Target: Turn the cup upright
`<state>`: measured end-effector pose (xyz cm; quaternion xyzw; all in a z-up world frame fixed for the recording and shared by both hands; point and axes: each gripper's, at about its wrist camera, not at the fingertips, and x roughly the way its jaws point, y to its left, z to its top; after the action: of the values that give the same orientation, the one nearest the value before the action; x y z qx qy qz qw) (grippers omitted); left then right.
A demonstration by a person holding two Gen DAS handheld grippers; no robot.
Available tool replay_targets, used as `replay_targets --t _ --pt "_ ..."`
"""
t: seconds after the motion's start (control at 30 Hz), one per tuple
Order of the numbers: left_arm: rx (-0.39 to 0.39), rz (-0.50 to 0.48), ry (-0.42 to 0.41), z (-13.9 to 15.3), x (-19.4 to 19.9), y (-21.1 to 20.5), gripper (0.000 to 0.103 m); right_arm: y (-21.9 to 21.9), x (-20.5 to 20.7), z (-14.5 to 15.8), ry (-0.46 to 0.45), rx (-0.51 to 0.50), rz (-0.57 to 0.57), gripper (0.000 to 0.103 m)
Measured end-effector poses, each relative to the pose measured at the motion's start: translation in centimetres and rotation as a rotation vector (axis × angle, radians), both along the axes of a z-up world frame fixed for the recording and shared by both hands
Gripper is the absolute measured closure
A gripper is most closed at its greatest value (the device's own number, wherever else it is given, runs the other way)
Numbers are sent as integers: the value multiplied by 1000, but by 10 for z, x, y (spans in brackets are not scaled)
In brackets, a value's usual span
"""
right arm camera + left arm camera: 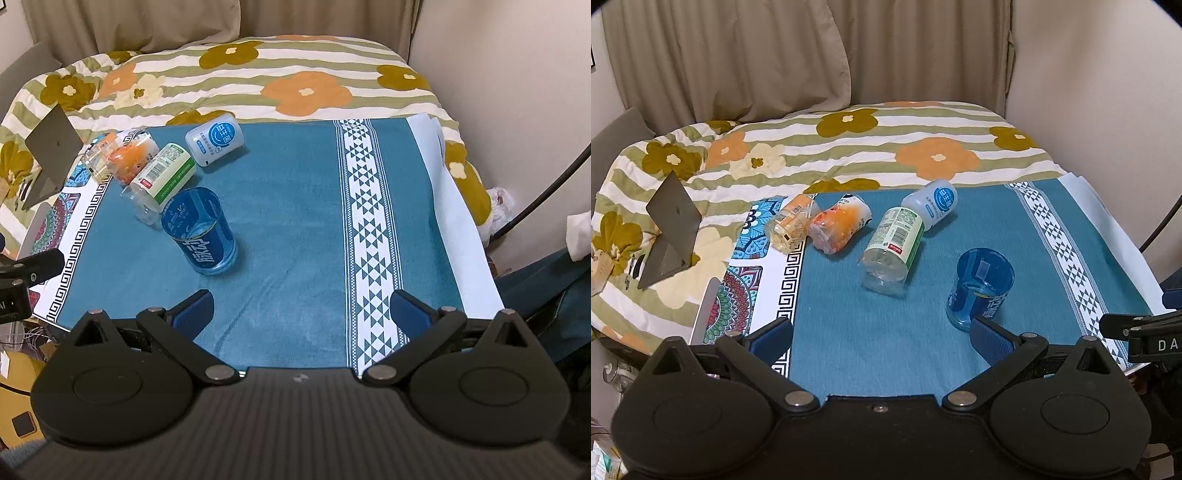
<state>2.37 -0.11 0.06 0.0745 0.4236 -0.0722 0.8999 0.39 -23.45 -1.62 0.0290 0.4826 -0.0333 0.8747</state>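
A clear blue cup (pixel 980 286) (pixel 199 236) stands upright on the teal cloth (pixel 871 325) (pixel 288 229), mouth up. Behind it lie several cups on their sides: a green-labelled clear one (pixel 892 245) (pixel 162 177), a white-and-blue one (pixel 932 203) (pixel 214 142), an orange-printed one (pixel 838 223) (pixel 133 155) and a clear yellowish one (pixel 790 223) (pixel 98 160). My left gripper (pixel 882 338) is open; its right pad (pixel 991 341) sits just in front of the blue cup. My right gripper (pixel 301 314) is open over bare cloth, to the right of and nearer than the blue cup.
A floral striped quilt (pixel 886 136) (pixel 258 81) lies beyond the cloth. A propped grey laptop (pixel 670 236) (pixel 48 155) sits at the left. A patterned mat (pixel 753 266) borders the cloth's left side. Walls and a curtain (pixel 775 55) close in behind and to the right.
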Motion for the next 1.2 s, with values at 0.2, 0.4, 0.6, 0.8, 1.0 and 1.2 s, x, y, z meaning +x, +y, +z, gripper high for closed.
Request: replay_targets --t 0.2,0.4,0.6,0.8,1.0,1.2 --pt "3 4 -2 0 0 2 0 2 0 -1 -1 -1 3 0" --pt "7 1 -6 0 0 3 0 3 0 -1 -2 -2 3 0" --pt "8 3 -7 0 0 4 0 4 0 0 -2 -3 1 0" --pt "9 9 -9 1 0 5 0 5 0 0 -2 -4 2 0" --pt "-20 10 -8 2 -2 9 0 5 -1 0 -3 -4 3 0" --pt "-5 24 -12 1 0 8 0 6 -1 0 -3 -4 3 0"
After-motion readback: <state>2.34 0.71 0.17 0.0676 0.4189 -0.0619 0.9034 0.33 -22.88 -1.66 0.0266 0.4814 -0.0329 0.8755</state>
